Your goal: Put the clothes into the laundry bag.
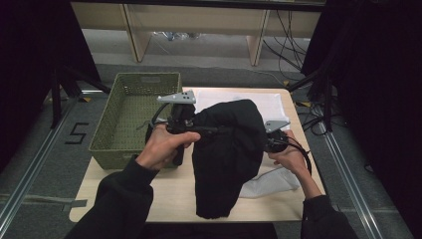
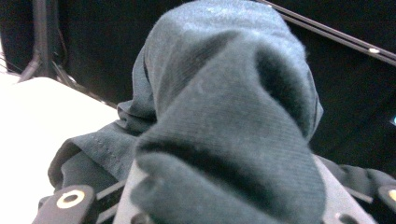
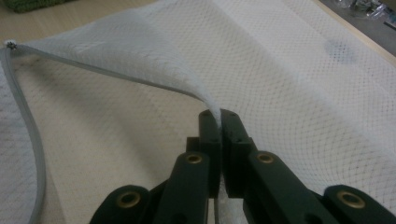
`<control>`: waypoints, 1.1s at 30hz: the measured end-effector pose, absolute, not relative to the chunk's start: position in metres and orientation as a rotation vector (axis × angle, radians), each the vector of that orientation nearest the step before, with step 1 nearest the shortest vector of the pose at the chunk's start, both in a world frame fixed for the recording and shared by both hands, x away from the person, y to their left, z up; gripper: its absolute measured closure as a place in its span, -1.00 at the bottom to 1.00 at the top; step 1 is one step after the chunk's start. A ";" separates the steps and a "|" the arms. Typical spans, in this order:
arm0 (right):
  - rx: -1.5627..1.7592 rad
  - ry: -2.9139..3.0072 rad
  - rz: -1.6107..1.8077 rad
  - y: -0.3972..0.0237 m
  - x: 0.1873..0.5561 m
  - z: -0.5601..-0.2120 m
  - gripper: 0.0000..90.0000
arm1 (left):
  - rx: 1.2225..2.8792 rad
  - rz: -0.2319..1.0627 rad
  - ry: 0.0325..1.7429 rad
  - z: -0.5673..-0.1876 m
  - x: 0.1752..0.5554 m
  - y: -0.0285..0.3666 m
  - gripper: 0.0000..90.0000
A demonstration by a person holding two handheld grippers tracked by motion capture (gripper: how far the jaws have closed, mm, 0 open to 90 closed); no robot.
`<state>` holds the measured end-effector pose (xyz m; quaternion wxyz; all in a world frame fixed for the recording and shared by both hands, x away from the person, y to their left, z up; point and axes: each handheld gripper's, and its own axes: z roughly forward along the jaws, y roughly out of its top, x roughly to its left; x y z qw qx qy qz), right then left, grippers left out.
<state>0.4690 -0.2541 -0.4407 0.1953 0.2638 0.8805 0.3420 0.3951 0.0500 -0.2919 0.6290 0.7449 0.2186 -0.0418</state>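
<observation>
A black garment (image 1: 226,154) hangs in a bunch above the middle of the table, its lower end resting near the front edge. My left gripper (image 1: 199,128) points right and is shut on the garment's upper part. In the left gripper view the dark cloth (image 2: 224,121) drapes over the jaws and hides them. A white mesh bag (image 1: 271,184) lies flat on the table under and behind the garment. My right gripper (image 3: 220,116) is shut on the lifted edge of the mesh bag (image 3: 140,51), which pulls the opening up. In the high view the right gripper (image 1: 271,142) sits just right of the garment.
A green woven basket (image 1: 134,114) stands on the left part of the wooden table (image 1: 149,194), right beside my left hand. Black curtains flank both sides. Cables lie on the floor behind the table at the right.
</observation>
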 end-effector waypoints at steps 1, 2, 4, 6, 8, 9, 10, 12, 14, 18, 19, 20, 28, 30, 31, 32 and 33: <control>0.733 2.454 0.963 -0.255 0.470 -0.440 0.99 | 1.712 -0.083 0.484 -0.295 0.396 0.047 0.42; 0.748 2.456 0.970 -0.255 0.469 -0.439 0.99 | 1.718 -0.068 0.470 -0.299 0.396 0.045 0.42; 0.773 2.438 0.979 -0.256 0.469 -0.438 0.99 | 1.750 -0.035 0.476 -0.311 0.396 0.040 0.42; 0.739 2.438 0.987 -0.258 0.471 -0.437 0.99 | 1.788 -0.008 0.495 -0.326 0.398 0.034 0.42; 0.756 2.423 1.009 -0.260 0.472 -0.436 0.99 | 1.825 -0.038 0.520 -0.346 0.402 0.028 0.41; 0.737 2.422 1.017 -0.261 0.473 -0.435 0.99 | 1.853 -0.048 0.528 -0.357 0.404 0.025 0.41; 0.787 2.410 1.034 -0.261 0.471 -0.433 0.99 | 1.895 -0.046 0.524 -0.368 0.405 0.022 0.41; 0.788 2.402 1.047 -0.263 0.471 -0.431 0.99 | 1.950 -0.070 0.536 -0.389 0.406 0.013 0.40; 0.773 2.395 1.059 -0.264 0.473 -0.430 0.99 | 1.995 -0.080 0.559 -0.407 0.407 0.004 0.40; 0.789 2.402 1.063 -0.262 0.470 -0.428 0.99 | 2.035 -0.132 0.568 -0.431 0.413 -0.009 0.39; 0.767 2.391 1.060 -0.262 0.470 -0.426 0.99 | 2.048 -0.132 0.576 -0.438 0.414 -0.014 0.38; 0.764 2.387 1.058 -0.261 0.470 -0.425 0.99 | 2.068 -0.157 0.583 -0.450 0.417 -0.024 0.37; 0.739 2.381 1.085 -0.258 0.465 -0.416 0.99 | 2.048 -0.174 0.641 -0.464 0.438 -0.036 0.34; 0.719 2.372 1.088 -0.256 0.463 -0.414 1.00 | 2.054 -0.124 0.687 -0.463 0.444 -0.033 0.35; 0.723 2.383 1.088 -0.255 0.462 -0.412 1.00 | 2.055 -0.109 0.714 -0.462 0.447 -0.030 0.35; 0.711 2.384 1.085 -0.254 0.460 -0.411 1.00 | 2.052 -0.080 0.749 -0.460 0.448 -0.027 0.35; 0.725 2.392 1.087 -0.252 0.458 -0.410 1.00 | 2.057 -0.041 0.772 -0.456 0.449 -0.023 0.35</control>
